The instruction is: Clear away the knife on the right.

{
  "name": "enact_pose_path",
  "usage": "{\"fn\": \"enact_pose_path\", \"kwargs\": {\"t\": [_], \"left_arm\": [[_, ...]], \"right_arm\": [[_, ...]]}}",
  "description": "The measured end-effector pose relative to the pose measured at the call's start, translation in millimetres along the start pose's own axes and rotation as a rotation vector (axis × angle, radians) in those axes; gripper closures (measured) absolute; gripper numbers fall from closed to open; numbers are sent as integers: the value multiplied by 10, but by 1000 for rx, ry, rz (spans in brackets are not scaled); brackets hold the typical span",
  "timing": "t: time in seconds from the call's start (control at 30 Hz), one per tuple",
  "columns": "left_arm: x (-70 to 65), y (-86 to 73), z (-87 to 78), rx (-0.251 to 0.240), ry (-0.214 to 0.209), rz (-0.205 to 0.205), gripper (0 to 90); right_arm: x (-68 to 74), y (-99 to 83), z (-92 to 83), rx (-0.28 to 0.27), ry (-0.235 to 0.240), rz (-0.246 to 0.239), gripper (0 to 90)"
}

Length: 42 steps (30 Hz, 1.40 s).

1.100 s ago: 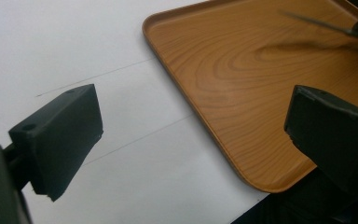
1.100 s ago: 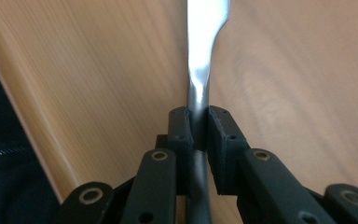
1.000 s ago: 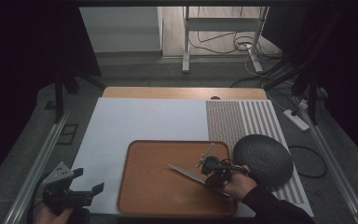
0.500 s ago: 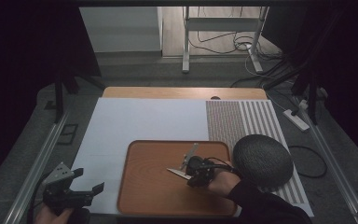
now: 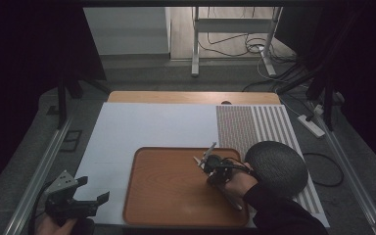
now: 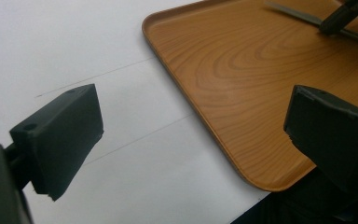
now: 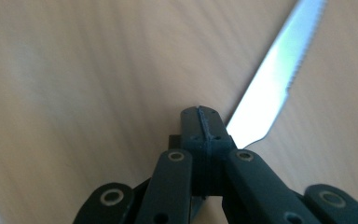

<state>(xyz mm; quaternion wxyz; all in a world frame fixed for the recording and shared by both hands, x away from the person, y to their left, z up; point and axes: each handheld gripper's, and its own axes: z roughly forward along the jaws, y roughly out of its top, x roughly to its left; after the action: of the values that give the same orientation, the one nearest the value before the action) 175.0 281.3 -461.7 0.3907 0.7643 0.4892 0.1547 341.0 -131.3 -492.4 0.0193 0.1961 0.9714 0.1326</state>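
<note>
Pinching the knife [image 7: 279, 70] over the wooden tray [image 5: 176, 196], the right gripper [image 5: 209, 164] needs a steady carry; left gripper [image 5: 95, 200] fingers [image 6: 60, 140] spread.

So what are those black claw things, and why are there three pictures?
A person sits at a table holding a two-jaw grabber in each hand. One picture comes from a camera above; the others come from small cameras riding on each grabber.

On the white table cover lies a wooden tray, with a round dark mat beside it.

The left gripper waits near the tray's corner, jaws wide open, holding nothing. The right gripper is over the tray, jaws pinched together, with a shiny knife at its tip. It seems to hold the knife, but the touch itself is hidden.
</note>
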Motion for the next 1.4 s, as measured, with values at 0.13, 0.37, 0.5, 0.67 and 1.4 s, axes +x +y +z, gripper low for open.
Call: {"fn": "enact_pose_path", "kwargs": {"t": [0.13,0.37,0.5,0.67,1.4], "left_arm": [[-2,1,1,1,0,1,46],[3,0,-1,-1,-1,-2,47],[2,0,-1,-1,-1,-2,47],[2,0,-1,-1,-1,-3,47],[-2,4,3,3,0,0,49]], "right_arm": [[-123,-104,-44,6,-17,49,899],[-245,-285,-106,6,-4,113,899],[-297,-393,-139,6,24,149,899],[-353,-524,-184,18,25,182,899],[-401,-542,-335,-116,21,195,760]]}}
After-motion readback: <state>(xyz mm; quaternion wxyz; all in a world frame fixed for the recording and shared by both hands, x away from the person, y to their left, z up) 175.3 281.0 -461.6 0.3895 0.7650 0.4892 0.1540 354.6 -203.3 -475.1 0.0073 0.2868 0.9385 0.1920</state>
